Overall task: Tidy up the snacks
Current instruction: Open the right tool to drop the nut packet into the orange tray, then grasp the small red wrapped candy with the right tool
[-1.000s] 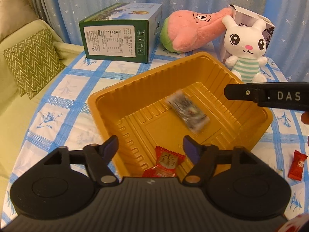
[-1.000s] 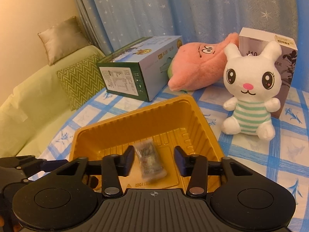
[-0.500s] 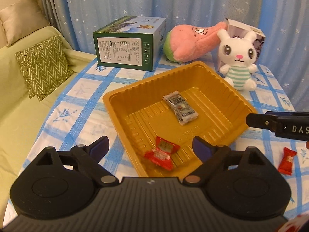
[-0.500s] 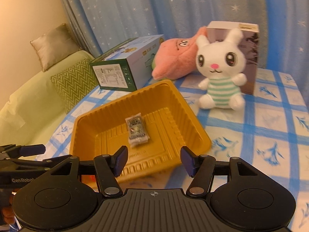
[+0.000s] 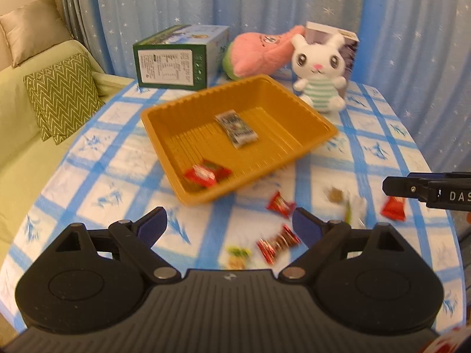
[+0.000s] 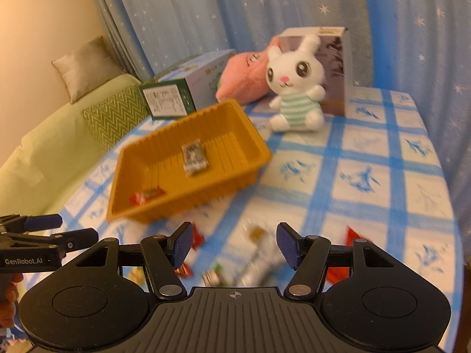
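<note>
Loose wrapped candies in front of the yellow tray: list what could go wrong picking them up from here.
1. The red striped candy and small green candy lie close together; the open left gripper may catch both.
2. The red square packet sits near the table edge; a nudge from the open right gripper could drop it.

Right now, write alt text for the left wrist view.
The open left gripper hovers over a blue-checked tablecloth scattered with wrapped candies. Beyond it, an orange tray holds a silver snack packet and red candies; a white plush bunny sits behind.
</note>
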The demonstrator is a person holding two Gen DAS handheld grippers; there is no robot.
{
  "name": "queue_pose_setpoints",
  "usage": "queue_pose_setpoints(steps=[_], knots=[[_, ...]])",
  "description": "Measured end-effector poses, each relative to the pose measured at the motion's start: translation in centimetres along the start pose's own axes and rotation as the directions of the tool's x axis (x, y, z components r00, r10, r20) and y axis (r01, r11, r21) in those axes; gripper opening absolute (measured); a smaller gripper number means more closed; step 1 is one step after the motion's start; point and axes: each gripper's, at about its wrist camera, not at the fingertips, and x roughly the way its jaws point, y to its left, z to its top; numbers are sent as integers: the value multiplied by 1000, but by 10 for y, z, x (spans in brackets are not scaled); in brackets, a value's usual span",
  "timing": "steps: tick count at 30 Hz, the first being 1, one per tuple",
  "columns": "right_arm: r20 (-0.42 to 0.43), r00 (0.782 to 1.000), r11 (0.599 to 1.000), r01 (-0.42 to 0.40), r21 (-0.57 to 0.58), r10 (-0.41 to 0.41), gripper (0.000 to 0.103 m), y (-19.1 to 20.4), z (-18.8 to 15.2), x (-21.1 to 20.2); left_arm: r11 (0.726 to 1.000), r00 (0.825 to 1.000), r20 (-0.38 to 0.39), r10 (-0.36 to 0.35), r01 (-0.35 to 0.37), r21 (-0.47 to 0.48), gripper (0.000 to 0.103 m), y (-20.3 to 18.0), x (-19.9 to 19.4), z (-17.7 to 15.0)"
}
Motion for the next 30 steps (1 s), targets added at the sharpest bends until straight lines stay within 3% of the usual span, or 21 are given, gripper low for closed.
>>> queue_pose_setpoints(steps=[11, 22, 26, 30], knots=[[-58, 997, 996, 44, -80, -49, 63, -17, -58, -35, 1000, 997, -71, -5, 4, -3, 88, -38, -14, -57], [-120, 992, 987, 21, -159, -40, 62, -12, -93, -30, 1000, 994, -111, 14, -13, 6, 82, -53, -16, -89], [-135, 990, 982, 9, -189, -35, 51, -8, -98, -22, 1000, 994, -111, 20, -20, 4, 81, -55, -18, -93], [-146, 989, 980, -1, -201, -29, 47, -5, -99, -12, 1000, 993, -113, 26, -26, -1, 80, -52, -18, -96]])
